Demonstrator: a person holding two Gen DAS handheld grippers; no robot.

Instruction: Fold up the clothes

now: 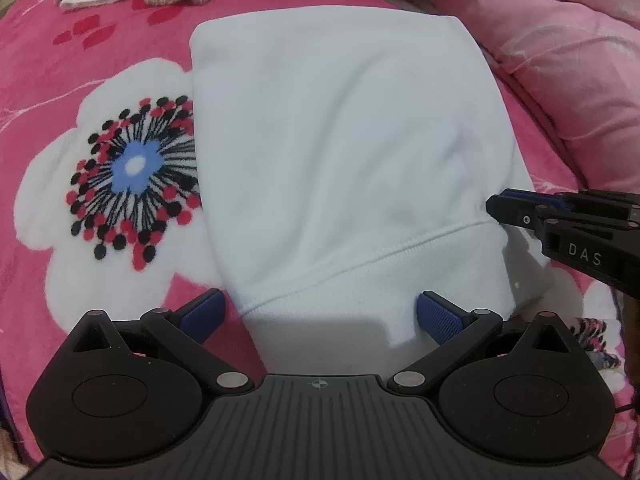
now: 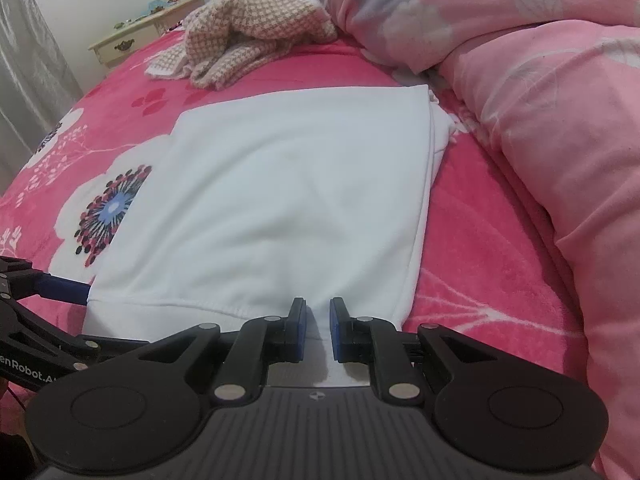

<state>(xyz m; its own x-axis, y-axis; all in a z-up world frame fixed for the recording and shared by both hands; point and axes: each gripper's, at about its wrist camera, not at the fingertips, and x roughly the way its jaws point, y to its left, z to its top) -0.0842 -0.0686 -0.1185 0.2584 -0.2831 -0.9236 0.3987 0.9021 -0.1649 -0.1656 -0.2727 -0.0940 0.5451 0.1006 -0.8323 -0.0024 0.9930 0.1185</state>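
Note:
A white sweatshirt [image 1: 340, 152] lies folded flat on the pink flowered blanket, its ribbed hem toward me; it also shows in the right wrist view [image 2: 280, 200]. My left gripper [image 1: 320, 316] is open, its blue pads spread to either side of the hem's near left corner. My right gripper [image 2: 317, 330] has its blue pads close together over the hem's near right part, with a narrow strip of white cloth in the gap. It also shows in the left wrist view [image 1: 500, 208] at the sweatshirt's right edge.
A beige checked knit garment [image 2: 248, 32] lies crumpled at the far side of the bed. A bunched pink quilt [image 2: 540, 100] runs along the right. A cream bedside table [image 2: 136, 40] stands beyond the bed at the far left.

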